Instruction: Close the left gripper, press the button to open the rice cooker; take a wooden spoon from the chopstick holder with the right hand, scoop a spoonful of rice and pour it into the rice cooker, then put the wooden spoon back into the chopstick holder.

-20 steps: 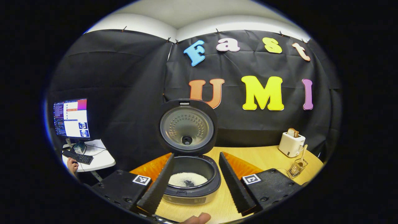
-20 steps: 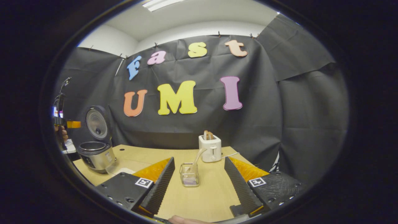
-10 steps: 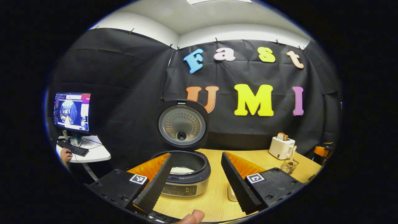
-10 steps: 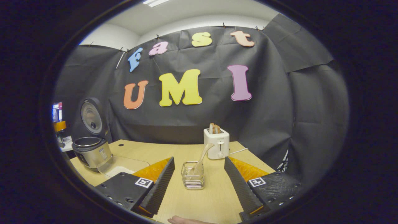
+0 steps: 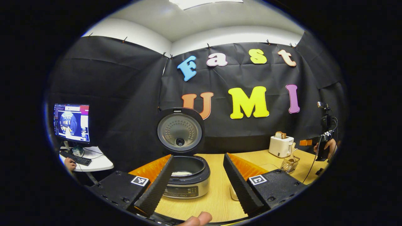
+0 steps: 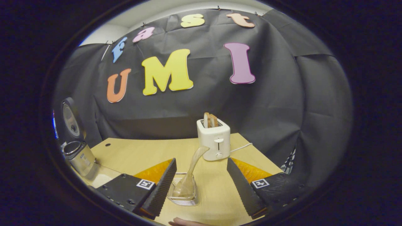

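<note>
On the wooden table (image 5: 216, 201), the rice cooker (image 5: 186, 182) is standing with its lid (image 5: 179, 131) raised upright, white rice (image 5: 181, 173) showing in the inner pot, as the left gripper (image 5: 198, 183) is hovering in front of it with its fingers spread wide and holding nothing. A thumb tip is showing at the bottom edge of the left gripper view. Farther right on the table, the wire chopstick holder (image 6: 183, 191) is carrying the wooden spoon (image 6: 191, 172), whose handle is leaning up and to the right toward a white toaster (image 6: 214, 142) loaded with bread slices. The right gripper (image 6: 201, 186) is hanging just above the holder, fingers apart on either side of the spoon and touching neither. In the left gripper view, a hand (image 5: 326, 147) is holding the right gripper beyond the holder. Off the table, a monitor (image 5: 71, 123) and keyboard (image 5: 77, 158) are sitting on a small white desk.
</note>
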`<state>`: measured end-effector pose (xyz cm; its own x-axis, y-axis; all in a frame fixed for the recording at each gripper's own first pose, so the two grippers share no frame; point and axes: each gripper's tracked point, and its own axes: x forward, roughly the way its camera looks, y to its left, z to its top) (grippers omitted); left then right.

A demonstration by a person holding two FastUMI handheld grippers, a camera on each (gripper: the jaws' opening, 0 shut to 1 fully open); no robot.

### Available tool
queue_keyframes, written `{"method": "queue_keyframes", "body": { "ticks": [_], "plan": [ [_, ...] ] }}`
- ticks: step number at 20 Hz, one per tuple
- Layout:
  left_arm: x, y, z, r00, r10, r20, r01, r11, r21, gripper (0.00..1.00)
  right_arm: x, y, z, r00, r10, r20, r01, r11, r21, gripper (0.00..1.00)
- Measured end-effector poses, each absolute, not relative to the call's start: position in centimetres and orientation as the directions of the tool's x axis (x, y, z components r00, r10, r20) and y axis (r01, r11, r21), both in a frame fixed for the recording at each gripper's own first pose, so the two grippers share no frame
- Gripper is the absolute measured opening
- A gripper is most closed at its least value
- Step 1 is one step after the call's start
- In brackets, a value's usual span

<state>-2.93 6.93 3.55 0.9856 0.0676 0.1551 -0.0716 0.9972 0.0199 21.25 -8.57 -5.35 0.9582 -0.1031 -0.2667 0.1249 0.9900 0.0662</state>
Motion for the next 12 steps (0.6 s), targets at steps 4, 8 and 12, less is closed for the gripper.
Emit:
{"method": "queue_keyframes", "body": {
  "ticks": [4,8,12],
  "plan": [
    [-2.5,7.4,3.0,0.987,0.077,0.138,-0.078,0.997,0.004,1.00,23.8,-8.1,-6.9,0.947,-0.088,-0.309,0.108,0.993,0.046,0.92],
    [-2.2,7.6,2.6,0.989,0.082,0.123,-0.082,0.997,-0.006,0.99,25.4,-7.8,-8.3,0.932,-0.084,-0.353,0.104,0.994,0.038,0.92],
    [-2.0,7.0,2.3,0.991,0.073,0.115,-0.076,0.997,0.017,0.99,28.0,-7.5,-9.7,0.908,-0.060,-0.415,0.097,0.993,0.070,0.96]
  ]
}}
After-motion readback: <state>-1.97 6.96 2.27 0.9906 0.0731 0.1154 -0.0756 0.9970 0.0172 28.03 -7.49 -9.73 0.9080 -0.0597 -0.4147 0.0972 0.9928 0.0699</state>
